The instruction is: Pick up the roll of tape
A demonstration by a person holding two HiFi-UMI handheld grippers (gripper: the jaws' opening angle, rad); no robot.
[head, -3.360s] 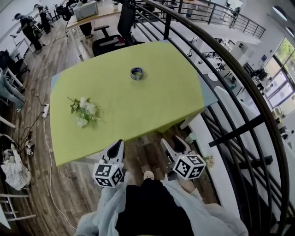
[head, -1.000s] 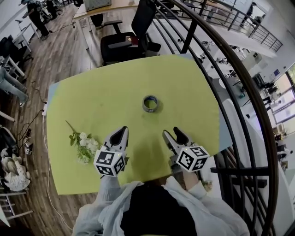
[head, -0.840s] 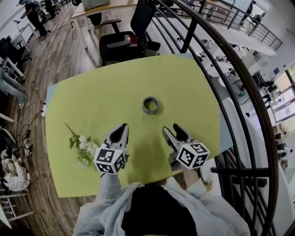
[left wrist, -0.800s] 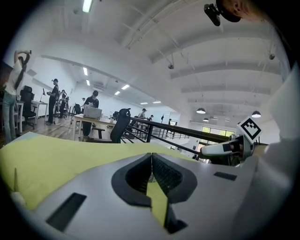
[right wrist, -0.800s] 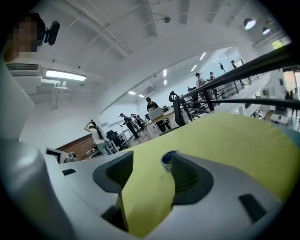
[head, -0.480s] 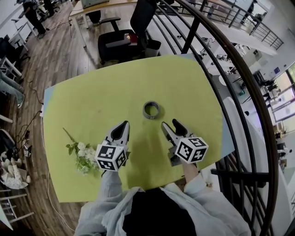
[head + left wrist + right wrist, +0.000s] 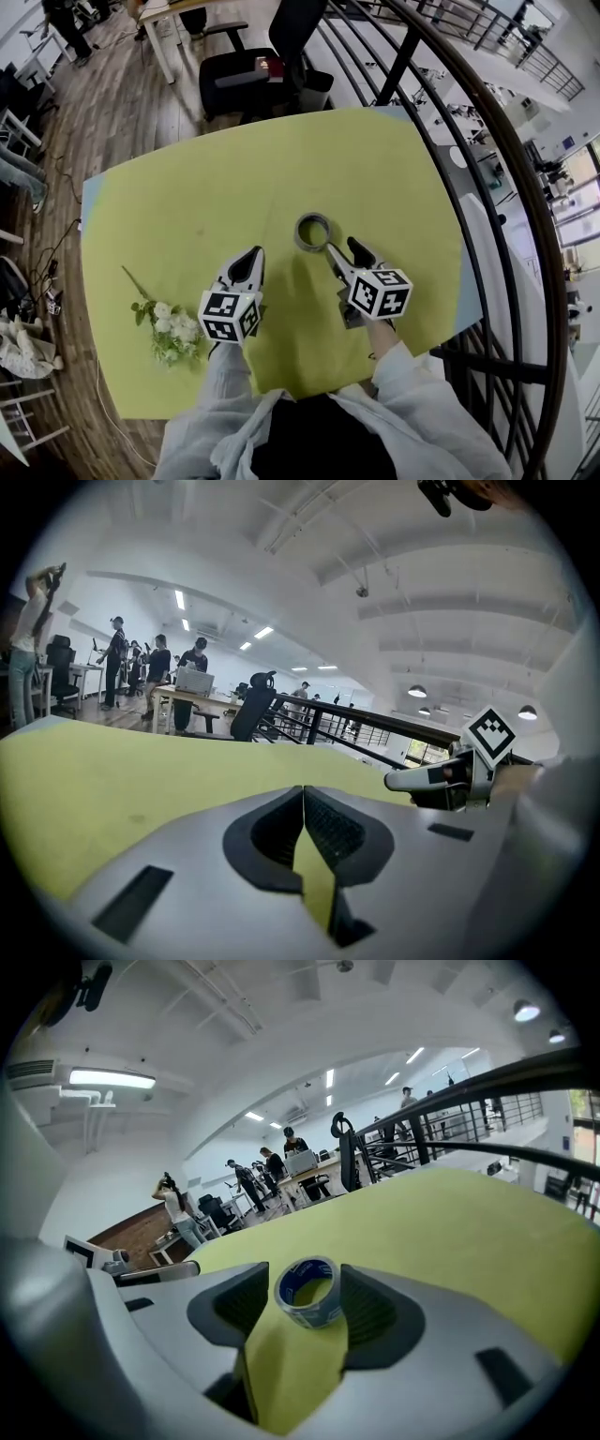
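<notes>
Yellow-green cloth covers the table, which stands on a wooden floor beside a dark curved metal railing; a black office chair stands behind its far edge. People stand around desks in the background of both gripper views.

The roll of tape lies flat on the cloth near the middle of the table, a grey roll with a blue-printed inner core.

The right gripper points at the roll from the near side, with its tips just short of it. In the right gripper view, the right gripper has its jaws wide apart and closing. The roll shows in the gap at their tips, and neither pad touches it.

The left gripper is over the cloth to the left, well apart from the roll. In the left gripper view, its jaws meet at the tips with nothing between them, only cloth showing through the gap behind.

A small bunch of white flowers with green leaves lies on the cloth near the table's front left, just left of the left gripper's marker cube.
</notes>
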